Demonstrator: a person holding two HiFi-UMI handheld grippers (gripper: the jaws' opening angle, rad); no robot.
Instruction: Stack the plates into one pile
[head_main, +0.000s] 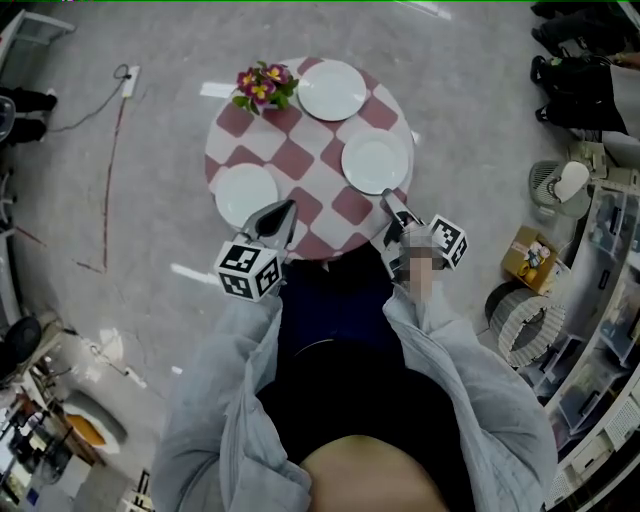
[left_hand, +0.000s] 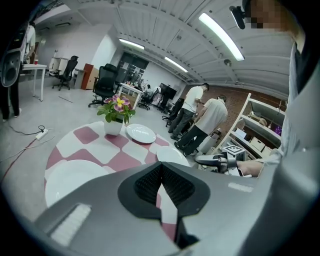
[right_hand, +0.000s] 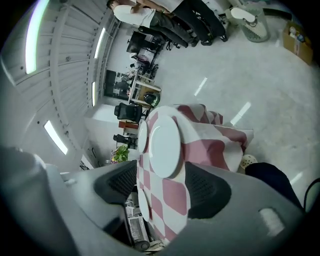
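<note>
Round table (head_main: 296, 158) in a red-and-white checked cloth, with my three white plates lying singly on it and no pile begun; the far plate (head_main: 331, 90) sits toward the table's far edge, the right plate (head_main: 375, 161) near its right edge, and the near-left plate (head_main: 246, 194) at the edge closest to my left arm, all three well apart and none resting on another; a pot of flowers (head_main: 262, 86) stands just beside the far plate; my right gripper (head_main: 390, 200) hovers at the table's near edge with its jaws apart and nothing between them, and its own view shows the right plate ahead, beyond the pads and untouched; my left gripper (head_main: 285, 210) hangs just beside the near-left plate with its jaws brought together on nothing; by my reckoning the whole job is left: two plates must be lifted and set on the third, and the right plate looks the likeliest first pick, while the left jaws would need to part before taking any rim.
</note>
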